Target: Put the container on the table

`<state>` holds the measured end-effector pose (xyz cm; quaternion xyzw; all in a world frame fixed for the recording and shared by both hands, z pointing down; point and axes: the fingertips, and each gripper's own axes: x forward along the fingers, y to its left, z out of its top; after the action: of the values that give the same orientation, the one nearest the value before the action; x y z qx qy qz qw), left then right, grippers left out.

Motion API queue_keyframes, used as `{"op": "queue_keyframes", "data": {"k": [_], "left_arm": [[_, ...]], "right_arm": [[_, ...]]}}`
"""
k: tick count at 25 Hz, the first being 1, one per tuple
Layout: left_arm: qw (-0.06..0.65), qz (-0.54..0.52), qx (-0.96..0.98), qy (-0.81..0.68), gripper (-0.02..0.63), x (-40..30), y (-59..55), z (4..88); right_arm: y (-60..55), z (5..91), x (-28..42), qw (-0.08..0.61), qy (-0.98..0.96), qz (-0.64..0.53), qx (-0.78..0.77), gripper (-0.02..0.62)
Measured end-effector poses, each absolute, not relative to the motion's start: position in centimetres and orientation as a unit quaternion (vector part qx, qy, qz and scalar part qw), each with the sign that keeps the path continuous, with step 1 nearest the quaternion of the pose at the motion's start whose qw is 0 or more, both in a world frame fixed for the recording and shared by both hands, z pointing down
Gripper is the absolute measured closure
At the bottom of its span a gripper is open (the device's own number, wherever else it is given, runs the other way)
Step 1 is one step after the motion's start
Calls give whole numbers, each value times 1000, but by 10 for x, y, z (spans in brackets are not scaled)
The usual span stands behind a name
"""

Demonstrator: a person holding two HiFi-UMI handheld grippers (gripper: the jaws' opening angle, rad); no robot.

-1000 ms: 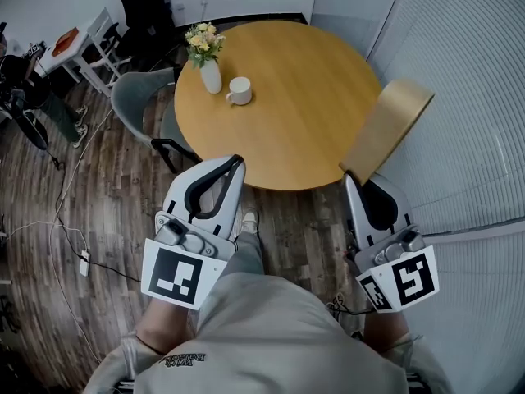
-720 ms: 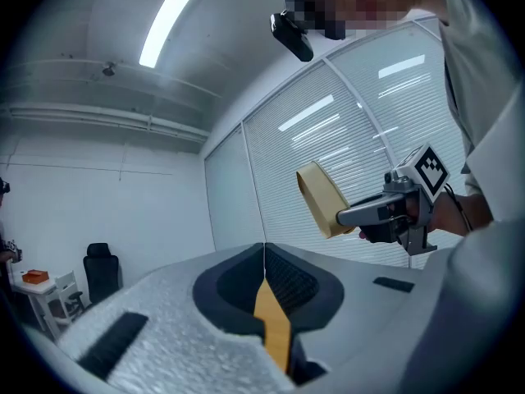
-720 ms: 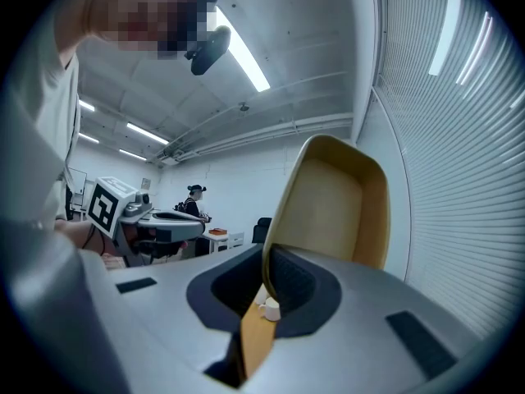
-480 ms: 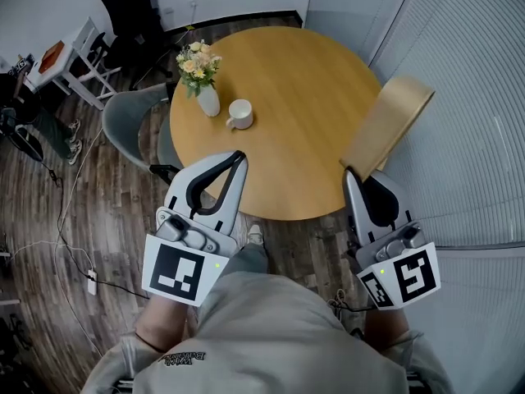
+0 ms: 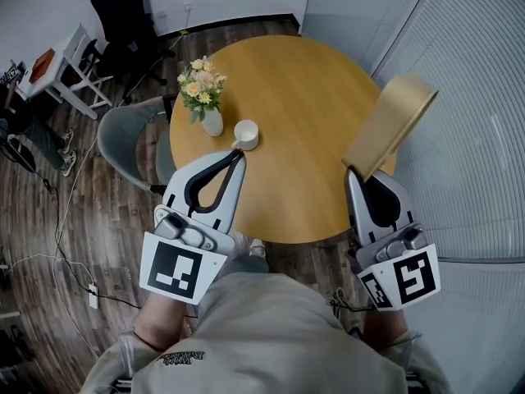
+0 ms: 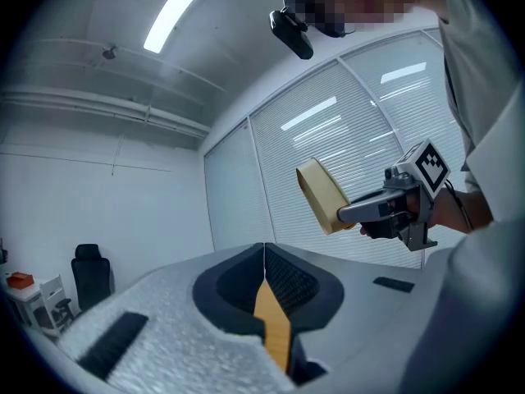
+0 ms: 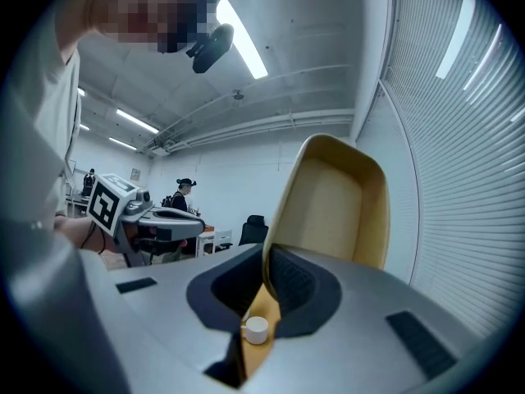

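A person stands at the near edge of a round wooden bench [image 5: 312, 97], holding a pair of tongs in each hand. The right tongs [image 5: 351, 173] are clamped on one rim of a shallow tan container [image 5: 392, 125]. It is held up in the air, tilted steeply on edge, over the rim of the bench on the side nearest the window blinds [image 5: 467, 138]. It does not touch the bench. The left tongs [image 5: 238, 156] are pressed together with nothing between them, and hover over the bench's near edge on the opposite side.

On the bench, towards the far side from the container, stand a white mug [image 5: 246, 134] and a small vase of flowers [image 5: 205, 105], both well apart from the container. A grey chair [image 5: 127, 134] is tucked in beside the bench, near the vase.

The risk lies in the grip and the position. The container is pinched by a single rim, so its weight hangs off to one side, and it may pivot or slip between the tongs as it comes down. It also sits right over the bench's rim. If it is let go while tilted, or set down too near that rim, it may tip and fall to the floor. Bringing it further in over the bench and levelling it first looks safer.
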<state>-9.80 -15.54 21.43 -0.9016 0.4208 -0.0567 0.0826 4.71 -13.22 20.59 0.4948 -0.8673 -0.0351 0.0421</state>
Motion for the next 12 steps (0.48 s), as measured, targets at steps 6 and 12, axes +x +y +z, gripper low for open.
{"op": "queue_keyframes", "data": {"k": [6, 12], "left_arm": [[74, -57, -906, 414, 586, -110, -186, 220], [70, -52, -907, 412, 586, -110, -198, 218]], "right_arm": [[-161, 207, 34, 44, -865, -32, 499, 560], [-172, 207, 35, 50, -864, -23, 501, 560]]}}
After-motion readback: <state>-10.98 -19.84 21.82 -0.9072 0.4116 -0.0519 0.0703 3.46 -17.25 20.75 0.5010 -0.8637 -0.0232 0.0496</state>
